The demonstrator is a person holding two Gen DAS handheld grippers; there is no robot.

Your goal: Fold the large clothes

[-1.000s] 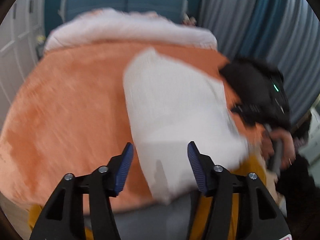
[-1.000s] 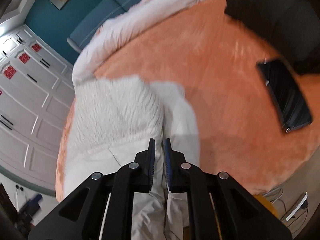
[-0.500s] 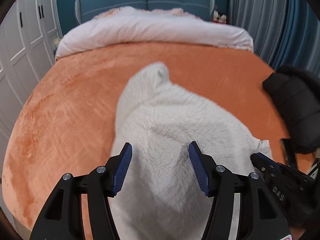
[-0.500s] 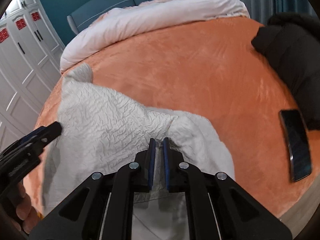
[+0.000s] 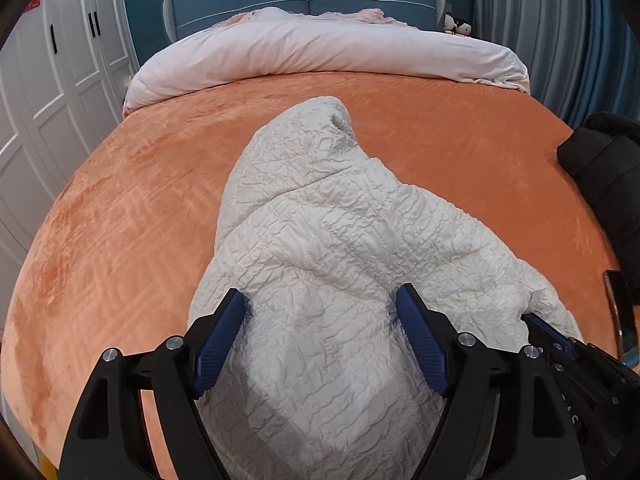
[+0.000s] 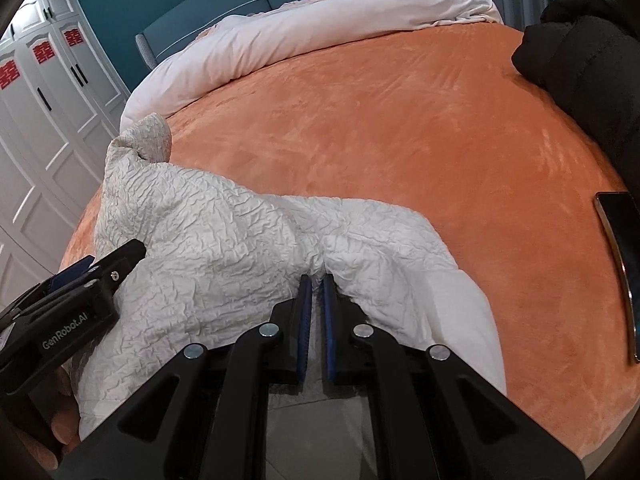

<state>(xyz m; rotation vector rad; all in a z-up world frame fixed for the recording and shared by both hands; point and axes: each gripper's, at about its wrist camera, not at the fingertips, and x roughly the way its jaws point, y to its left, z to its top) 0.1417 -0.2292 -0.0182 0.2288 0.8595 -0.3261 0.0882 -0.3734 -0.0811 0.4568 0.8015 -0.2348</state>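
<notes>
Right wrist, tool (image 6: 315, 280) pinching jacket (image 6: 224, 240)

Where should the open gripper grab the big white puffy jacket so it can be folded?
Grab the near hem of the white jacket, close to the foot of the orange bed, coming in low from the near side. That edge bunches up right between the open left gripper, and the right gripper already pinches the same edge further along, so both could probably lift it evenly.
</notes>
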